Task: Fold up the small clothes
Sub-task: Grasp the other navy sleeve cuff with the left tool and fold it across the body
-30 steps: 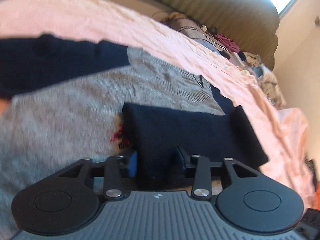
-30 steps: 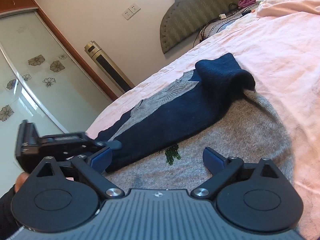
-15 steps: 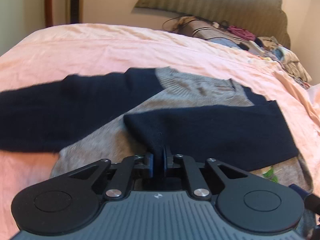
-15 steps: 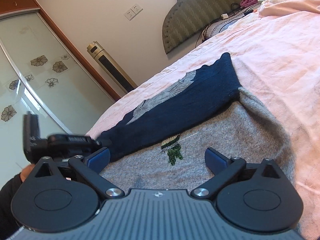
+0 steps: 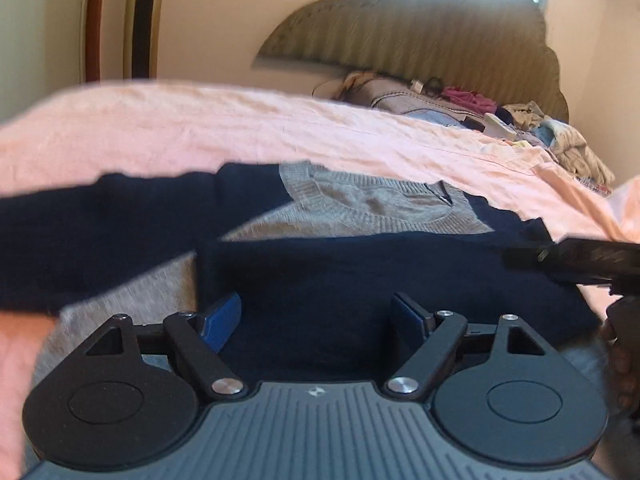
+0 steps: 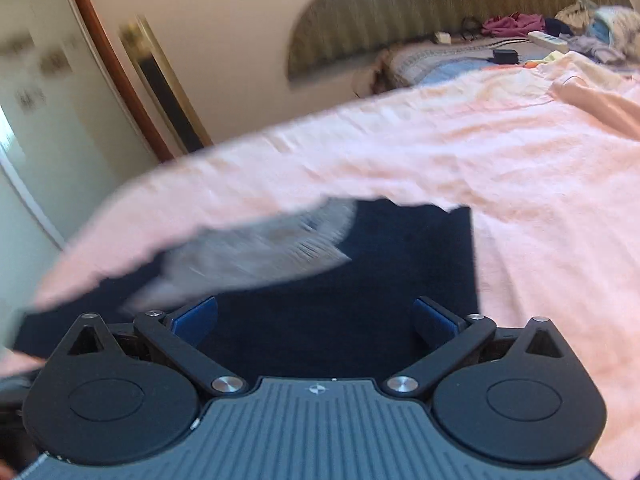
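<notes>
Pink bedsheet covers the whole bed, wrinkled and sunlit, and everything here sits relative to it. Behind the sheet's far edge rises a scalloped, ribbed headboard against a cream wall, with a bright window above it. Along the head of the sheet lies a heap of loose clothes and a patterned pillow. Off the sheet's left side stand a wood-framed glass wardrobe door and a tall gold-trimmed column.

Spread flat on the sheet is the grey and navy sweater, neckline toward the headboard, one navy sleeve folded across its chest.

Just above that sleeve, the left gripper has its jaws opening, the fabric lying between them ungripped. The right gripper hangs wide apart over the navy cloth, holding nothing.
</notes>
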### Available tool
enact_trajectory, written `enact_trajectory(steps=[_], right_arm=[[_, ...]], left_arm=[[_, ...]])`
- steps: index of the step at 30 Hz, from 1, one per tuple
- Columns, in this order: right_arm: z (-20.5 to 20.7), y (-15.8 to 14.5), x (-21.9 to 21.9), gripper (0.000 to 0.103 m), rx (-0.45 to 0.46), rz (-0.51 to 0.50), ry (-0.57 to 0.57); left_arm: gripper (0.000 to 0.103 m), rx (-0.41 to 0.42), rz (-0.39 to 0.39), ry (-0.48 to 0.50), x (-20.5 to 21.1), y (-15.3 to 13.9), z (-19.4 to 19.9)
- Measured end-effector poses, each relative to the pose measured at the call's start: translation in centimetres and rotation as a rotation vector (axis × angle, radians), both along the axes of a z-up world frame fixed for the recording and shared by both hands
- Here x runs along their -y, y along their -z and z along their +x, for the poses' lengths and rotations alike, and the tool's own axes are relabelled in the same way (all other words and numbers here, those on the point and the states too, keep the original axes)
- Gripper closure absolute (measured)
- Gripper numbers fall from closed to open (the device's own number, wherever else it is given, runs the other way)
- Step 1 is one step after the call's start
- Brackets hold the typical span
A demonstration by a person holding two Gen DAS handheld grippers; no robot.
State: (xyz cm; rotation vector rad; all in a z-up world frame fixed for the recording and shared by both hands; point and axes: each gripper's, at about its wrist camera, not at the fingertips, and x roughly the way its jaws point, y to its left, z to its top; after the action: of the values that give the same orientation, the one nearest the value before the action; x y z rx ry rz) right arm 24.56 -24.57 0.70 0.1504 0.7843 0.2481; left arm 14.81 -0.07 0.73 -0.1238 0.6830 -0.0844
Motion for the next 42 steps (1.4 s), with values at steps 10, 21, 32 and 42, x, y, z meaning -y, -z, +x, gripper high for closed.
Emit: enact_trajectory(steps=[10, 21, 32, 42], right_arm=[[-1.9, 1.2, -1.4, 0.0, 0.105, -0.154, -0.08], [-1.9, 1.1, -1.4, 0.0, 0.109, -0.148, -0.076], [-1.9, 1.1, -1.0, 0.0, 0.11, -0.129, -0.073], [-2.0, 1.1, -0.8, 0.0, 0.111, -0.11, -0.07]], left_arm=[[0.018, 0.136, -0.075, -0.09, -5.1, -1.7, -4.9], [0.014, 0.177, -0.772, -0.861, -34.6, 1.0, -10.9], [0.082, 0.121, -0.465, -0.955, -36.4, 0.3, -6.3], [0.097, 0.233, -0.237, -0.639, -24.7, -6.1, -3.9]])
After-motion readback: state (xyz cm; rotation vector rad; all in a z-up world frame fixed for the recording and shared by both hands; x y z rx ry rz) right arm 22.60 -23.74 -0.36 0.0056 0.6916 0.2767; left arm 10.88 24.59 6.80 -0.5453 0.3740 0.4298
